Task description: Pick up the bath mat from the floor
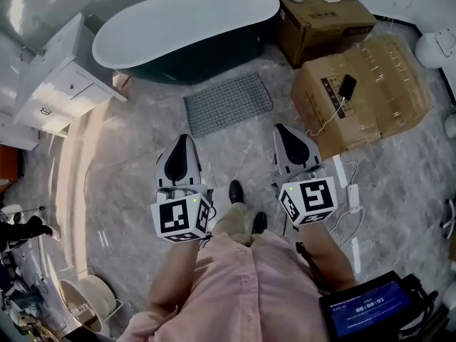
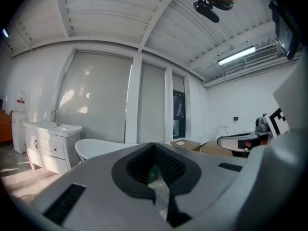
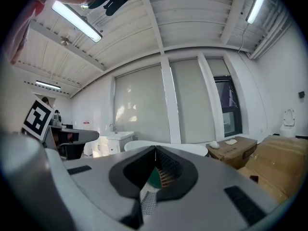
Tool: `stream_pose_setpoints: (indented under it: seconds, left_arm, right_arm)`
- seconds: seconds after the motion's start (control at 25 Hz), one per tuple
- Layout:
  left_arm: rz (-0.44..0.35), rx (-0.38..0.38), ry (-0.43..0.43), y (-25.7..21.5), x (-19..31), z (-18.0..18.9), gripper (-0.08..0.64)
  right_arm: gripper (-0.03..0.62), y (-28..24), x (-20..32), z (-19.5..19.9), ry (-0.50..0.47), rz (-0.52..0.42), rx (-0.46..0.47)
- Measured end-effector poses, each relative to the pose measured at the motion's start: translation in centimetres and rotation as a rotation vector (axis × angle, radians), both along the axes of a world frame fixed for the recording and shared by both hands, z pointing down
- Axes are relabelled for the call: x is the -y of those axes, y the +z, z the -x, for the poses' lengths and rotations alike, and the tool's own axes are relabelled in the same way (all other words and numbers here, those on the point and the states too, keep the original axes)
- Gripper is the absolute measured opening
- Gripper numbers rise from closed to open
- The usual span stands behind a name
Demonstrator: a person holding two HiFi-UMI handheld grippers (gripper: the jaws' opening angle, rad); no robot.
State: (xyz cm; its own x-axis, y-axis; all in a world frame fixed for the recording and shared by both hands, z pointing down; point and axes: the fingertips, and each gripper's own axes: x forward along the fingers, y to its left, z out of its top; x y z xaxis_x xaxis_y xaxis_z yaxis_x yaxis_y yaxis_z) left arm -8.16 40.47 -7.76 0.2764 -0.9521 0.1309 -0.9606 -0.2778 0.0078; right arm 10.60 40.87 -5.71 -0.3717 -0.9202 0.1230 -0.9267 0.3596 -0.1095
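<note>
1. The grey bath mat lay flat on the floor, just in front of the dark bathtub.
2. The left tongs were clenched tight. Their jaws were pressed together with nothing in them.
3. The right tongs were clenched tight too, and they held nothing.
4. Both tongs were up in the air, side by side, and pointed toward the tub end of the room. Neither one touched the mat.
5. The person's black shoes stood on the floor between the two tongs, near the mat but not on it.
6. A big cardboard box sat to the right of the mat, with a small black thing on top.
7. A white cabinet stood to the left of the tub.
</note>
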Motion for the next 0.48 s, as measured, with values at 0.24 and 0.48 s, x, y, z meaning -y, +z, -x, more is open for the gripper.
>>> stream_pose_setpoints:
  seconds: [0.24, 0.48]
  left_arm:
    - [-0.033, -0.021, -0.006, -1.1, 6.0, 3.0, 0.025]
    - [-0.083, -0.032, 0.005, -3.3, 10.0, 5.5, 0.025]
  right_arm:
    - [0.017, -1.7, 6.0, 3.5, -0.021, -0.033, -0.02]
    - [0.017, -4.3, 10.3, 6.0, -0.013, -0.087, -0.035]
